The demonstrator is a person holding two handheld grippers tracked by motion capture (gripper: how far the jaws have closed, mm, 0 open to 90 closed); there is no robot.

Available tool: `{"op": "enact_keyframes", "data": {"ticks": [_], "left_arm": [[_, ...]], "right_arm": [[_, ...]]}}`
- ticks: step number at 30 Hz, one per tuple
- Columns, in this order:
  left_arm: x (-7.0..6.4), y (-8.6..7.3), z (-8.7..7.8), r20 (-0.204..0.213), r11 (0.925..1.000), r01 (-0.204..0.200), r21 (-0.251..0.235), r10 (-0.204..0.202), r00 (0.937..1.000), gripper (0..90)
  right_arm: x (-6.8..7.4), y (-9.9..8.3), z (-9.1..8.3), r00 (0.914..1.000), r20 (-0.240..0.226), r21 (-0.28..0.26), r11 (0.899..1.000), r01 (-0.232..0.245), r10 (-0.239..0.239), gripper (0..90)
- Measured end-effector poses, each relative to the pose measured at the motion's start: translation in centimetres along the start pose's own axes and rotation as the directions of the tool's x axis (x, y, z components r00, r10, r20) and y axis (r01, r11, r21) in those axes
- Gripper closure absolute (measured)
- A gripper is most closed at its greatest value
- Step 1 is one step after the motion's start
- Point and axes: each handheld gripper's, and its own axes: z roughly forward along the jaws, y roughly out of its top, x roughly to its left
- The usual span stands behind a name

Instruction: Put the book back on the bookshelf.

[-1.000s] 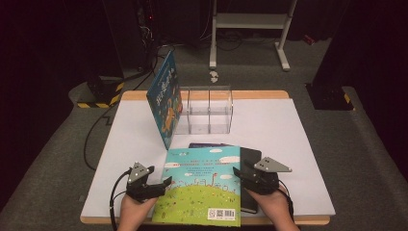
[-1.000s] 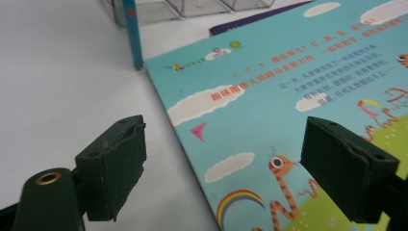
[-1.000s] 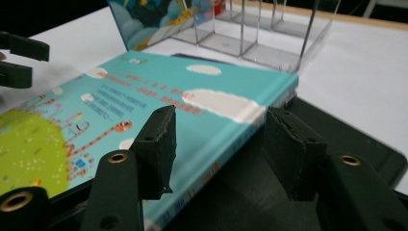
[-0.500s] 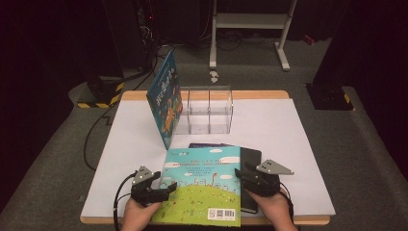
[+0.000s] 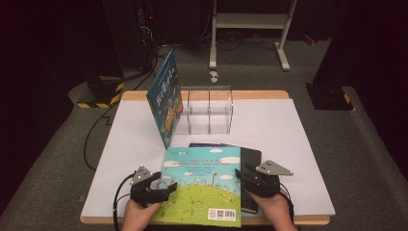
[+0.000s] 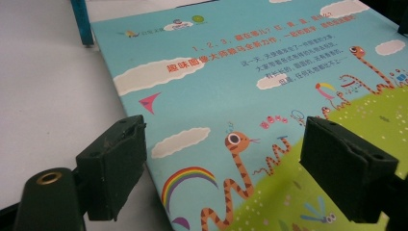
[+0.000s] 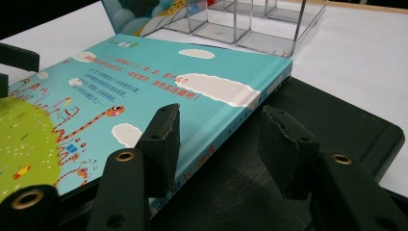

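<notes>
Two grippers flank picture book [image 5: 202,185], which lies flat on black book [image 5: 251,166], long axis running away from you. Left gripper [image 5: 163,188] jaws apart at left edge; right gripper [image 5: 240,177] jaws apart astride spine edge, equally near.

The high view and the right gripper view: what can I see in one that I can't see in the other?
High view alone: both of the person's hands, each with a tool, the left tool and right tool, at either side of the flat picture book, the whole white table, and the floor beyond.

Right gripper view alone: the flat book's thick spine edge up close, between that tool's open jaws, lying on a black book.

Both: the flat picture book, the black book beneath it, the clear plastic rack and the standing blue book.
</notes>
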Motion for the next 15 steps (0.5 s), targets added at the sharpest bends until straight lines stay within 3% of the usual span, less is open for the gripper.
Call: {"op": "enact_keyframes", "data": {"ticks": [7,15], "left_arm": [[0.19,-0.34,0.41,-0.006,0.9987,0.010,0.051,-0.010,0.9999,15.9],[0.31,-0.31,0.49,-0.036,0.9983,0.019,0.055,-0.017,0.9992,14.8]], "right_arm": [[-0.03,0.09,-0.27,0.9999,0.011,-0.017,1.000,-0.004,0.004,50.7],[-0.04,0.11,-0.33,0.9998,0.021,-0.018,1.000,-0.001,0.001,50.7]]}}
